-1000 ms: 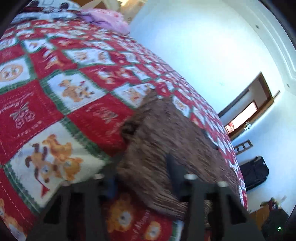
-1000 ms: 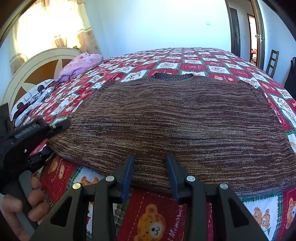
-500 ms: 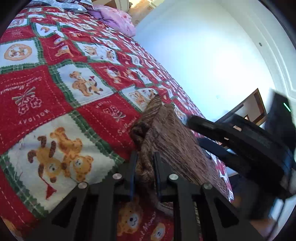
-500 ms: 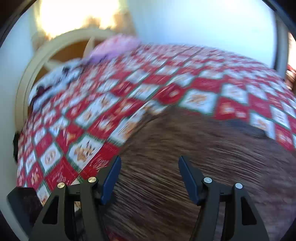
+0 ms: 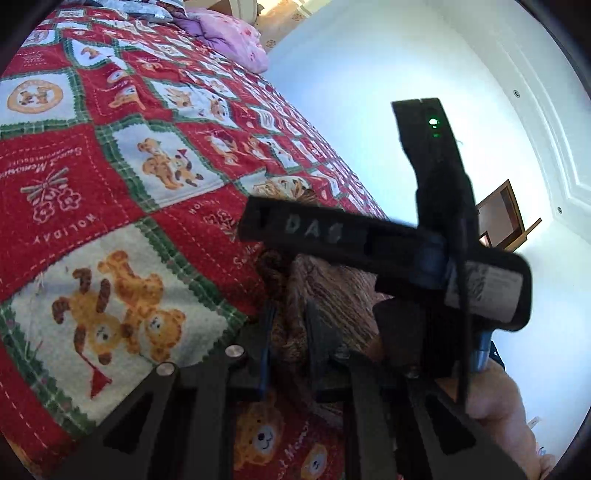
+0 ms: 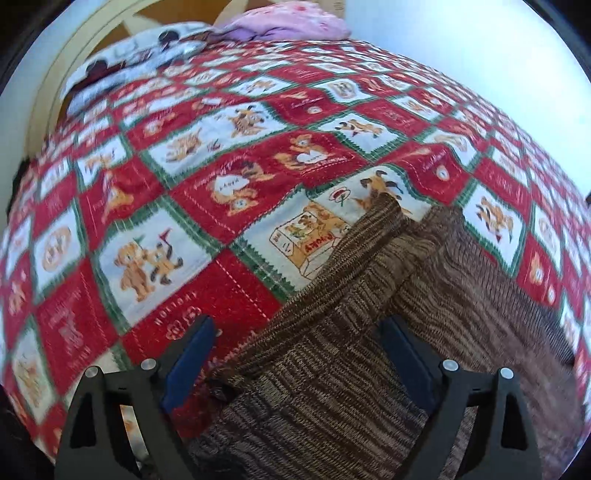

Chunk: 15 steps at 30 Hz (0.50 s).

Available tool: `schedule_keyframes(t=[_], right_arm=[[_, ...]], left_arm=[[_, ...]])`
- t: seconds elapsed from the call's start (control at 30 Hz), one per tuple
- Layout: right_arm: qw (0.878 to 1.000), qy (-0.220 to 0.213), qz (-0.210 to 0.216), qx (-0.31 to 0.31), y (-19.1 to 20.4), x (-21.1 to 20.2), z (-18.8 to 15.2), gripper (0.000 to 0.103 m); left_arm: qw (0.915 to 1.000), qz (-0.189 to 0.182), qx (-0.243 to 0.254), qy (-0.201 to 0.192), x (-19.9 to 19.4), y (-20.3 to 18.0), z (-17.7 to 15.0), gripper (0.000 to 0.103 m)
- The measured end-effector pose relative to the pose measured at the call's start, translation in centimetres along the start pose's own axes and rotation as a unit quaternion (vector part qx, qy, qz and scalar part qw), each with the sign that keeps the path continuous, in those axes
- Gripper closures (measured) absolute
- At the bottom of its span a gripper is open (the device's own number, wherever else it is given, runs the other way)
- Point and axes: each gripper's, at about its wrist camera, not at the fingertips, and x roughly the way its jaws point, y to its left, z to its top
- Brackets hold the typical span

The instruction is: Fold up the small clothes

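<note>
A brown knitted sweater (image 6: 332, 398) lies on the red patchwork quilt (image 6: 221, 184), with one sleeve (image 6: 369, 251) folded along its left edge. My right gripper (image 6: 297, 354) hovers over that edge. Its jaws are opening wide, the knit lies below and between them, and the pads do not press it. In the left wrist view my left gripper (image 5: 291, 317) is shut on a bunched fold of the sweater (image 5: 332, 291). The right tool's black housing (image 5: 436, 206) crosses just above and hides most of the sweater there.
Pink bedding (image 6: 288, 22) and a cream headboard (image 6: 74, 66) lie at the far end of the bed. A hand (image 5: 498, 413) holds the right tool at the lower right. A white wall and a wooden door frame (image 5: 506, 214) stand beyond the bed.
My right gripper swung left across the sweater to its sleeve edge and spread its jaws. My left gripper closed on the sweater's edge. The right tool came into the left wrist view.
</note>
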Motion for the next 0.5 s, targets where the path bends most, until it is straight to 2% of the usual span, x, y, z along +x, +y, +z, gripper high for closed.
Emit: schedule_keyframes(t=[0.13,0.17,0.2,0.23,0.3,0.33,0.4,0.5], right_arm=[[1.0,-0.021,-0.007,-0.005,0.1,-0.1,-0.7,0.015],[1.0,-0.023,-0.008,0.001,0.0,-0.1,-0.7,0.022],[1.0,-0.027,-0.009,0.01,-0.2,-0.3,-0.7,0.036],[0.999,-0.032,-0.009,0.02,-0.6,-0.6,-0.7,0.045],[0.997,-0.042,0.012,0.064,-2.2,-1.3,-0.9,0.084],[0.994,-0.045,0.031,0.094,-3.4,-1.4,-1.0,0.089],[0.982,-0.051,0.081,0.164,-5.9,-1.6,-1.8,0.091],[0.966,-0.067,0.118,0.218,-7.6,-2.4,-3.1,0.092]], left_arm=[[1.0,0.0,0.0,-0.001,-0.1,0.0,-0.1,0.085],[1.0,0.0,0.0,-0.001,-0.1,0.0,-0.1,0.085],[1.0,0.0,0.0,0.0,-0.1,0.0,-0.1,0.085],[1.0,-0.001,0.0,0.0,0.0,0.0,0.0,0.085],[1.0,-0.002,0.002,0.001,-0.1,0.0,0.0,0.085],[1.0,0.0,0.005,0.003,0.1,-0.2,0.0,0.085],[0.9998,0.007,0.014,0.008,0.3,-0.6,0.0,0.085],[0.9987,0.015,0.039,0.029,0.6,-1.4,0.3,0.088]])
